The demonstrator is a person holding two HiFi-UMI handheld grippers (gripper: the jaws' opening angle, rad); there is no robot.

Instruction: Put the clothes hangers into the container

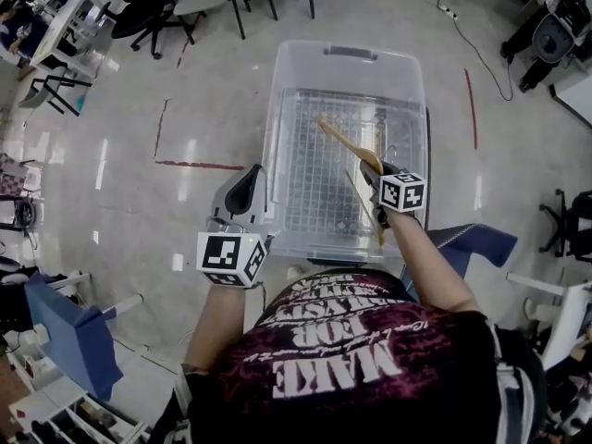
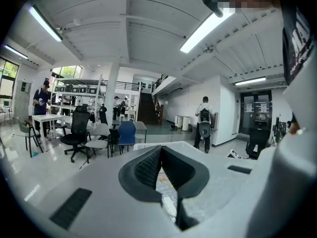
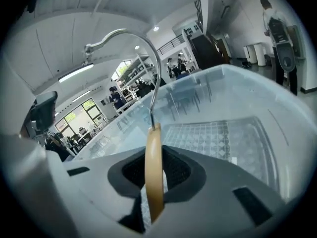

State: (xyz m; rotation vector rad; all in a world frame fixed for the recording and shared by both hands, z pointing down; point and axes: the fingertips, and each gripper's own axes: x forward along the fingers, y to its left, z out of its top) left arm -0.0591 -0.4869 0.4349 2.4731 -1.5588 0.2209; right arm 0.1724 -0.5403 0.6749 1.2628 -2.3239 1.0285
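A clear plastic container point(image 1: 277, 137) with a gridded bottom stands on the floor in front of me. My right gripper point(image 1: 372, 178) hovers over its right half, shut on a wooden clothes hanger point(image 1: 344, 142). In the right gripper view the hanger's wooden body point(image 3: 154, 177) stands on edge between the jaws. Its metal hook point(image 3: 143, 48) curves up above the container point(image 3: 237, 133). My left gripper point(image 1: 246, 196) hangs just outside the container's left wall. It is shut with nothing in it, and in the left gripper view point(image 2: 161, 152) the pads meet at the tip.
Office chairs point(image 1: 157, 7) stand on the floor beyond the container. A blue chair point(image 1: 74, 336) is at my lower left and another point(image 1: 472, 243) at my right. Red tape point(image 1: 199, 165) marks the floor left of the container. People point(image 2: 204, 120) stand far off in the room.
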